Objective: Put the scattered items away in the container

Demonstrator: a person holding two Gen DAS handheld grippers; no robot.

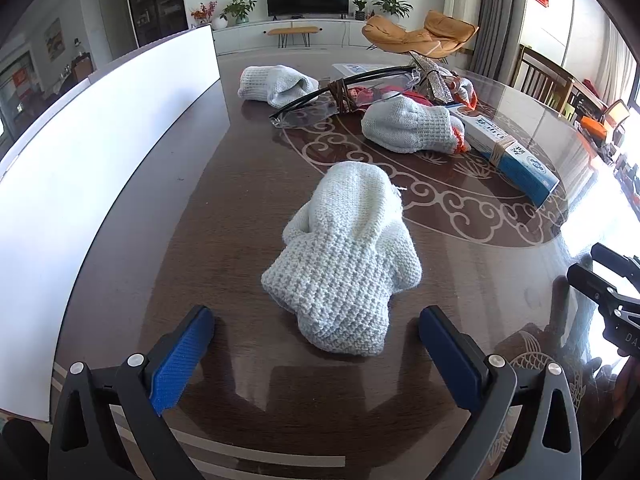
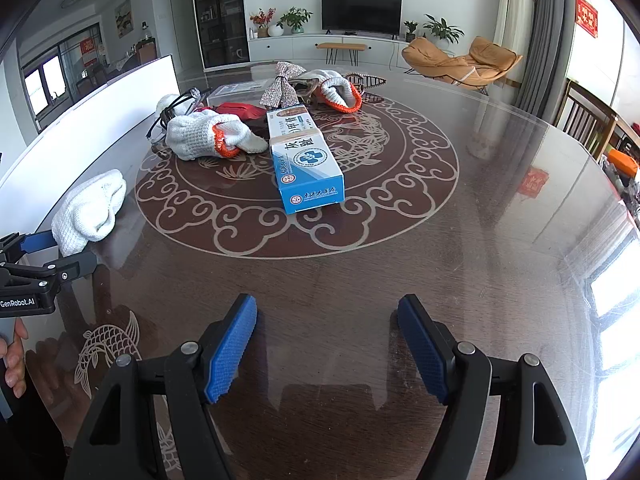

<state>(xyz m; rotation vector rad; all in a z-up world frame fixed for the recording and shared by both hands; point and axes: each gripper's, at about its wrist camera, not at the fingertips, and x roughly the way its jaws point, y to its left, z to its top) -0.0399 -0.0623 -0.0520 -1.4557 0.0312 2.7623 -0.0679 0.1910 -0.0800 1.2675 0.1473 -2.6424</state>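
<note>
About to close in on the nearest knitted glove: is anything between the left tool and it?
Nothing visible. The left tool is open, the white knitted glove lies just ahead on bare table, pads not touching it.

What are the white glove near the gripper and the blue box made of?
The white glove looks like knitted yarn, probably cotton: you can see bumpy stitches. The blue and white box seems to be thin printed cardboard, smooth with sharp folded edges.

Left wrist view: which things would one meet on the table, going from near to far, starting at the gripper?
Left gripper → nearest white knitted glove → glove with orange cuff → safety glasses → far white glove.
</note>
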